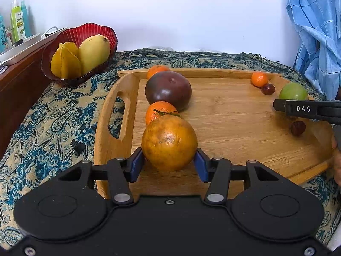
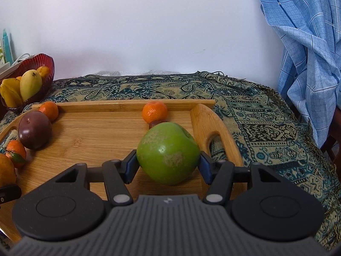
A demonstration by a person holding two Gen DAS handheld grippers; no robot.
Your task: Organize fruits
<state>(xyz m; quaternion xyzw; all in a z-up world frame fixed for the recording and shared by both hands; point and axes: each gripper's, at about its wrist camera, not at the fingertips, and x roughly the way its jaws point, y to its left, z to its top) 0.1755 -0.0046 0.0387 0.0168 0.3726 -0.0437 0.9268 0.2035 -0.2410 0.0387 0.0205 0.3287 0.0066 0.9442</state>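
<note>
My left gripper [image 1: 169, 164] clamps the brown orange [image 1: 169, 143] on the tray [image 1: 234, 117]; my right gripper [image 2: 168, 165] clamps the green apple [image 2: 168, 151]. Both feel firm, round, slippery: I hold them at the widest middle.

A wide strip of bare board is lying open across the middle of the wooden tray [image 1: 223, 123]. Along its left side a row of fruit is blocking the way: a brown orange [image 1: 169, 143] nearest, a small tangerine [image 1: 158, 112] touching it, a dark purple fruit [image 1: 168, 90], and another tangerine [image 1: 156, 70] at the far rim. On the right, a green apple [image 2: 168, 153], a far tangerine [image 2: 155, 111] and two dark red fruits [image 1: 268, 89] are crowding the handle end.
</note>
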